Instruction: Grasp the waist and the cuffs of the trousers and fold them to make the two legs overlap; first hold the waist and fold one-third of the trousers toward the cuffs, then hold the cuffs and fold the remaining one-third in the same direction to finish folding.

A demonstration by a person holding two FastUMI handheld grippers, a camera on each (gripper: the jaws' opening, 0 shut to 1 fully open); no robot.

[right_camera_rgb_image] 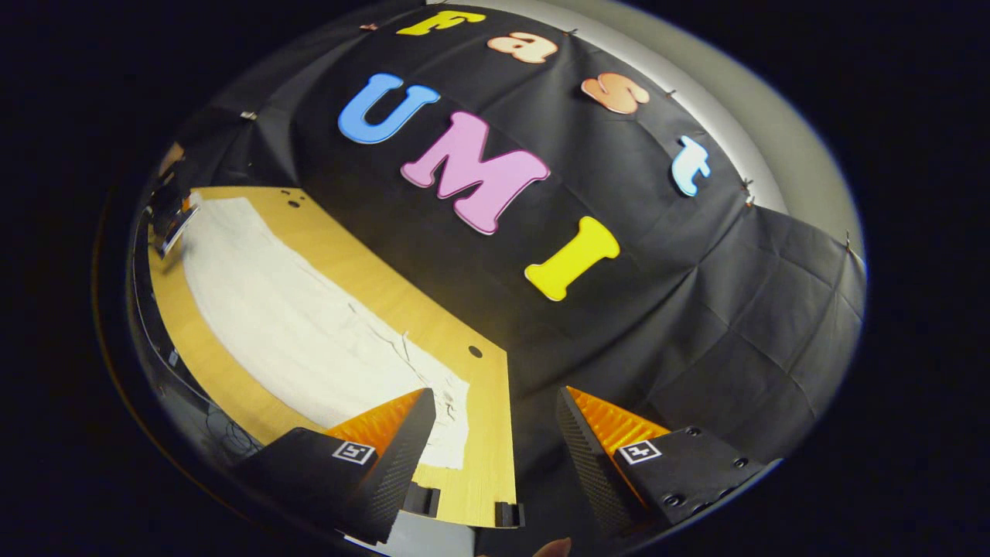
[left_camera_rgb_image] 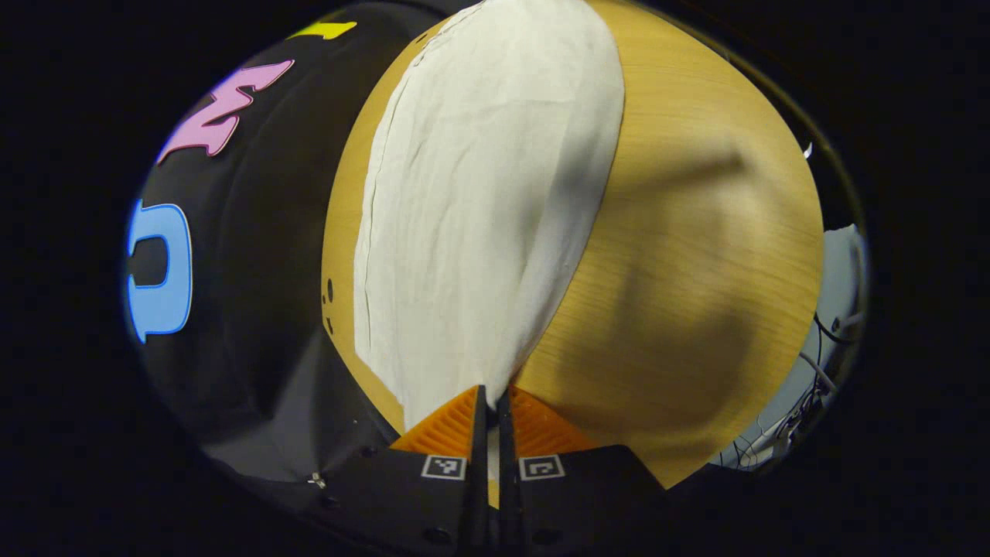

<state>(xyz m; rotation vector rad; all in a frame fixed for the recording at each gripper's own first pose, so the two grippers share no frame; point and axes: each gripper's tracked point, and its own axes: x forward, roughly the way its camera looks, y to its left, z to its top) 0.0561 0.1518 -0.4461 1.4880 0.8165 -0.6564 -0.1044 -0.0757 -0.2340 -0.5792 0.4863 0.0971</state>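
Observation:
White trousers (left_camera_rgb_image: 479, 201) lie stretched out flat along a wooden table (left_camera_rgb_image: 696, 271). My left gripper (left_camera_rgb_image: 492, 396) is shut on the near end of the cloth, which rises to a point between its fingers. In the right gripper view the trousers (right_camera_rgb_image: 302, 325) run from the table's near corner to its far left, where a dark gripper (right_camera_rgb_image: 168, 220) sits at their far end. My right gripper (right_camera_rgb_image: 493, 394) stands wide open above the table's near corner, just past the crumpled near end of the trousers (right_camera_rgb_image: 448, 410), with nothing between its fingers.
Black booth cloth (right_camera_rgb_image: 696, 294) hangs behind and beside the table (right_camera_rgb_image: 487, 433). Small holes (left_camera_rgb_image: 329, 292) mark the tabletop near its edge. Cables (left_camera_rgb_image: 820, 371) hang off the table's far side. Two dark clips (right_camera_rgb_image: 506, 512) sit on the table's near edge.

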